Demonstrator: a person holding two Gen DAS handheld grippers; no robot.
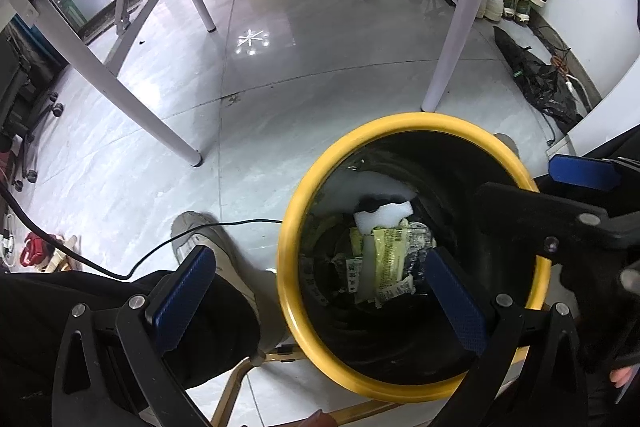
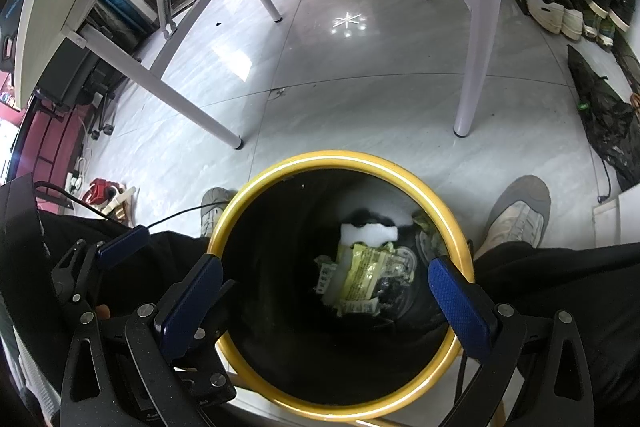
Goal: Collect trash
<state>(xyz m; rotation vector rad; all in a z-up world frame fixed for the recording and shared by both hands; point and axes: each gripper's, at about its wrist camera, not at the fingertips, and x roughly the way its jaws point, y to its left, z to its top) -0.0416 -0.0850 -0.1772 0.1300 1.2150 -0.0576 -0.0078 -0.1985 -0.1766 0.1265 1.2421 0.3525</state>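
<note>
A: Left gripper & right gripper?
B: Both spread wide, holding nothing, over the yellow-rimmed bin
A: Trash?
B: Wrappers + white foam at bin bottom

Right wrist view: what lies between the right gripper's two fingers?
The open mouth of the yellow-rimmed bin fills the gap of the right gripper; deep inside lie a white foam piece and yellow-green wrappers. The gripper itself holds nothing.
</note>
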